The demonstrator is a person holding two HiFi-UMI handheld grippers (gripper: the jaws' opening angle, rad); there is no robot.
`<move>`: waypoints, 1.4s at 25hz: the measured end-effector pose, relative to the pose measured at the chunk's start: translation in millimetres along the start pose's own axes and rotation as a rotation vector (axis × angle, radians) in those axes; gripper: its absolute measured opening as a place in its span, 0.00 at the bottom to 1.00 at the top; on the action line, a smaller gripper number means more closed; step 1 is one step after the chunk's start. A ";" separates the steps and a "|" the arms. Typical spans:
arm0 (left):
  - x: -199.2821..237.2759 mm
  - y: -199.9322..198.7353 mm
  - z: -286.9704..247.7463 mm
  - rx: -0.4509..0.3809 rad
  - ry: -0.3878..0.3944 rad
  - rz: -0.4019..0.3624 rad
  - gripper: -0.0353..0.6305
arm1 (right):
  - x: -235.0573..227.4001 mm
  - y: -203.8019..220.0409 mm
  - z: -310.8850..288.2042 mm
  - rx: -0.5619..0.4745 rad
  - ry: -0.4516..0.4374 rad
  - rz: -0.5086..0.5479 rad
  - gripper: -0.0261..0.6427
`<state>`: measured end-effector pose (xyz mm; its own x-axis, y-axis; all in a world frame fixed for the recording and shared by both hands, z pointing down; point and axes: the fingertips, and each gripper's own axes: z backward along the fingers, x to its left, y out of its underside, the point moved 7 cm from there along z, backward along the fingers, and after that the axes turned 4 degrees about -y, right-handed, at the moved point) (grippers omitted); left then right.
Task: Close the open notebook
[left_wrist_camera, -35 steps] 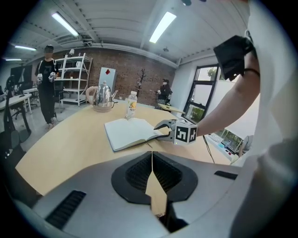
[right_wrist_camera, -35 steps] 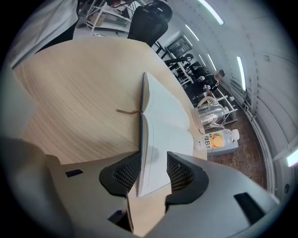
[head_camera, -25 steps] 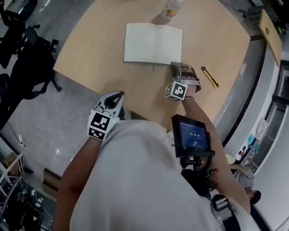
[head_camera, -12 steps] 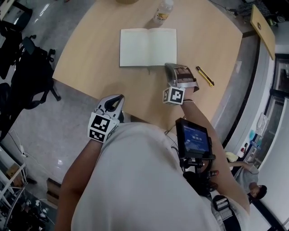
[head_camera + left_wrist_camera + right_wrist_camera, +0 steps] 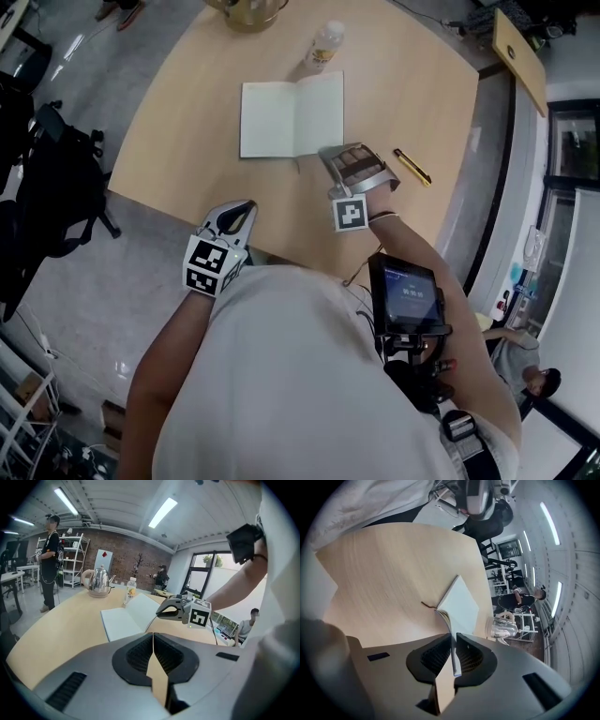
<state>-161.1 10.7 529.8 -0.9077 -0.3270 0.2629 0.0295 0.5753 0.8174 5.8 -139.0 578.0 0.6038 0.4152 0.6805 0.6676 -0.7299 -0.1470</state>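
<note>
Notebook (image 5: 277, 120): one; bottle (image 5: 323, 45): one.

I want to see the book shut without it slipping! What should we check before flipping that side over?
1. Right gripper jaws pinch the notebook edge: ok.
2. Right half lifted off the table: ok, it tilts up.
3. Left half lies flat, nothing on it: ok.
4. Bottle stands apart from the notebook: ok.
5. Left gripper out of the way, jaws shut and empty: ok.
6. Cover gripped along with the pages: cannot tell.
</note>
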 end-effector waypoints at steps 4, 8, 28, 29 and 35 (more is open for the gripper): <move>18.6 -18.7 -10.2 -0.028 0.029 -0.007 0.07 | -12.3 -8.4 0.1 0.005 -0.005 0.115 0.10; 36.6 -59.2 -37.2 -0.002 0.116 -0.018 0.07 | -25.2 -24.1 -1.4 -0.002 -0.007 0.195 0.10; 7.4 -143.9 -171.6 0.460 0.639 -1.834 0.30 | -37.9 -67.0 -15.9 -0.057 -0.053 0.337 0.10; 6.8 -137.1 -173.6 0.477 0.652 -1.880 0.31 | -37.9 -67.9 -15.9 -0.059 -0.051 0.336 0.10; 11.4 -126.6 -176.4 0.455 0.658 -1.937 0.28 | -38.2 -68.5 -10.1 -0.082 -0.052 0.275 0.10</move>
<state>-101.4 -198.1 519.8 0.6100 -0.6900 -0.3896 -0.7255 -0.6841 0.0755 -67.4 -110.4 569.3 0.7801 0.2218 0.5850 0.4400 -0.8592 -0.2611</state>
